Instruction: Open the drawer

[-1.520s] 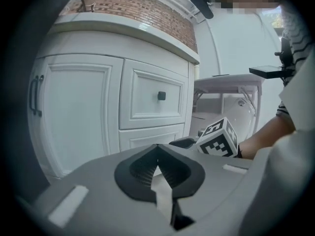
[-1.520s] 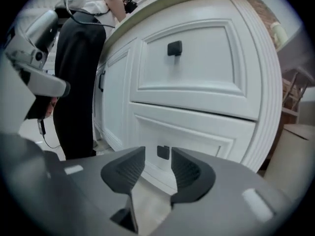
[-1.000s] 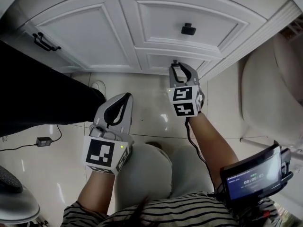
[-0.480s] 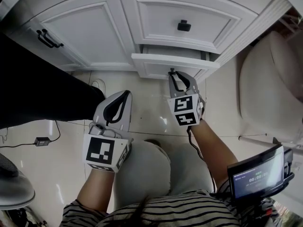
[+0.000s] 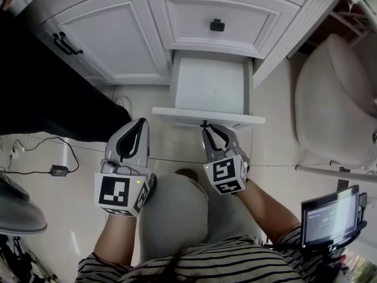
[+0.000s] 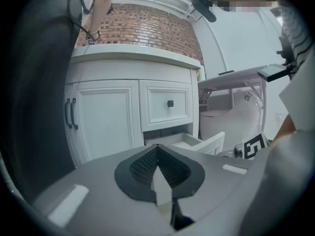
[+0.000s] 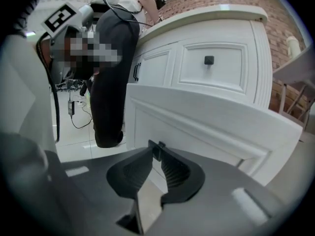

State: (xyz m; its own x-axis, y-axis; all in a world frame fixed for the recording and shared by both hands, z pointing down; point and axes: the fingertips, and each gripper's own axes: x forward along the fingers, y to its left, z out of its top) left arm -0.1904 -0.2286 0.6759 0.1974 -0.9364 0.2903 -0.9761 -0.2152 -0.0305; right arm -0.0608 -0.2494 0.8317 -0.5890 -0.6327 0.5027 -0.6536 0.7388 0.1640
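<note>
Drawer (image 5: 209, 87): stands out from the lower middle of the cabinet, front panel toward me.
Upper drawer (image 5: 188, 19): directly above the open one, set in the cabinet face.
Cabinet door (image 5: 112, 40): left of both drawers, its handles (image 5: 65, 43) at its left edge.
My right gripper (image 5: 205, 126): just before the open drawer's front panel, jaws closing with the drawer knob (image 7: 157, 147) between them.
My left gripper (image 5: 139, 122): left of the right one, over the floor (image 5: 177, 149), apart from the cabinet.
Standing person (image 5: 47, 99): left of the cabinet door.
Adapter (image 5: 57, 170): on the floor, left of my left gripper.
Screen (image 5: 330, 216): beside my right arm.
</note>
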